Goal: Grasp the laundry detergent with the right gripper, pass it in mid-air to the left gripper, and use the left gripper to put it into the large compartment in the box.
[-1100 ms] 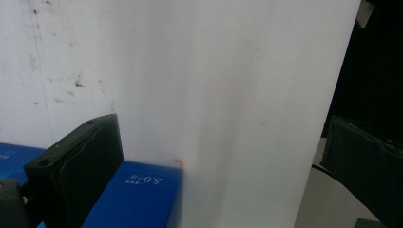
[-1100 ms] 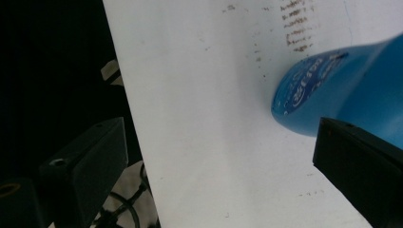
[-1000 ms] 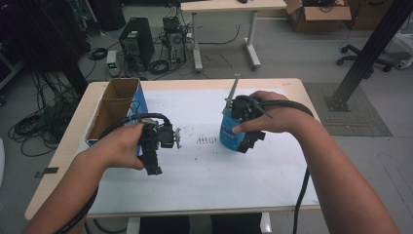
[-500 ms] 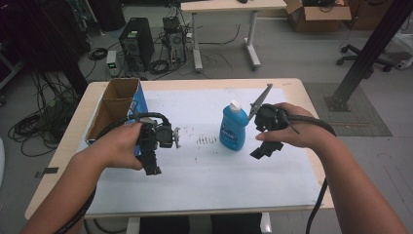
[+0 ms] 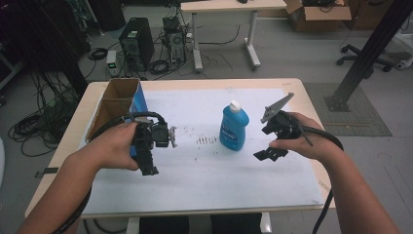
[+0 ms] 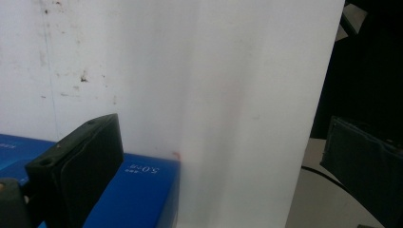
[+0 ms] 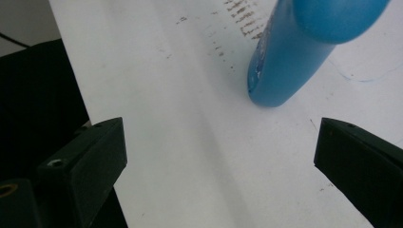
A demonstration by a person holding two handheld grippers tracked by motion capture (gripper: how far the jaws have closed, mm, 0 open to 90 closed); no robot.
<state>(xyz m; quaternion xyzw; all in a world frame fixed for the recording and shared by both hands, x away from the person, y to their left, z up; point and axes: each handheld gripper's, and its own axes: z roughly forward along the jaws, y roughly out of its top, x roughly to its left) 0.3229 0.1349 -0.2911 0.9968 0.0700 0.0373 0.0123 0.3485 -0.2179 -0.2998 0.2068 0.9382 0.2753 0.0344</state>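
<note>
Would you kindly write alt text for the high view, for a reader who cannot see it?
A blue bottle stands upright on a white-topped table, between the left gripper and the open right gripper. An open cardboard box sits at the left edge.

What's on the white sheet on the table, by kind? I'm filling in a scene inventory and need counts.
Bottles: 1, the blue bottle with a white cap, standing upright.
Boxes: 1, the open cardboard box with a blue side, at the left edge.
Hand-held grippers: 2, left gripper and right gripper.
Total: 4
</note>
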